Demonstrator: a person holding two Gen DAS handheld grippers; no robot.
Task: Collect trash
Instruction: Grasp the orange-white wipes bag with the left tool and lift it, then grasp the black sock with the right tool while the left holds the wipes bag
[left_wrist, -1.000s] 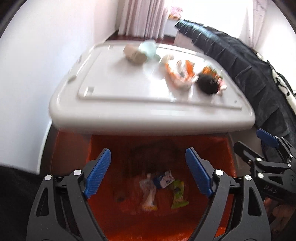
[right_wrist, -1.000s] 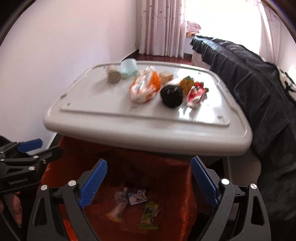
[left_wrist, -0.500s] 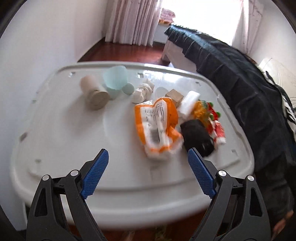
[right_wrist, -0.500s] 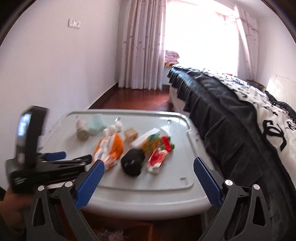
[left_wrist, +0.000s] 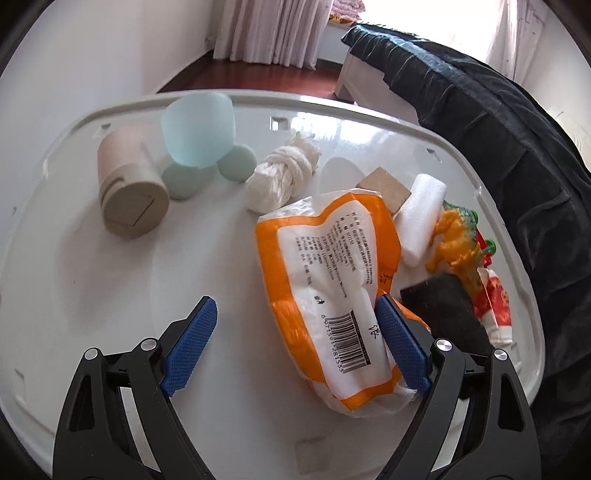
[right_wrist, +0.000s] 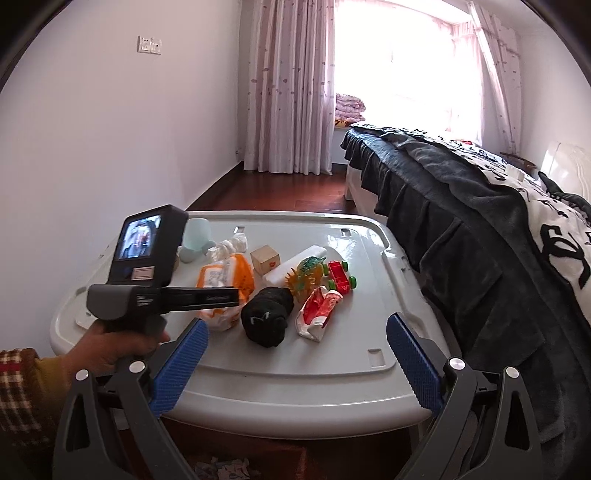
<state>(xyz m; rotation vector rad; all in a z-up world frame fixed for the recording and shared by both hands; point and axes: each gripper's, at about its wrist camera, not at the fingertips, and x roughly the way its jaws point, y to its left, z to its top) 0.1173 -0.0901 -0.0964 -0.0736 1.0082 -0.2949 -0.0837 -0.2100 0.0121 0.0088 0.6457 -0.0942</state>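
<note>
An orange and white plastic packet (left_wrist: 332, 280) lies on the white table (left_wrist: 92, 280), also seen in the right wrist view (right_wrist: 225, 284). My left gripper (left_wrist: 295, 339) is open low over the table, its right finger (left_wrist: 400, 350) against the packet's right edge and the left finger (left_wrist: 190, 345) apart on bare table. A red and white wrapper (right_wrist: 317, 310) and a black bundle (right_wrist: 267, 317) lie beside the packet. My right gripper (right_wrist: 295, 365) is open and empty, back at the table's near edge.
On the table: a beige tube (left_wrist: 127, 192), a pale blue cup (left_wrist: 199, 129), a knotted white cloth (left_wrist: 284, 173), a wooden cube (right_wrist: 264, 260), a white foam block (left_wrist: 421, 218), an orange toy dinosaur (right_wrist: 304, 278), a red toy car (right_wrist: 341, 277). A dark-covered bed (right_wrist: 480, 236) runs along the right.
My left gripper rose from over the orange bin of trash and dropped close onto the table around the packet. My right gripper lifted and pulled back to the table's near edge.
</note>
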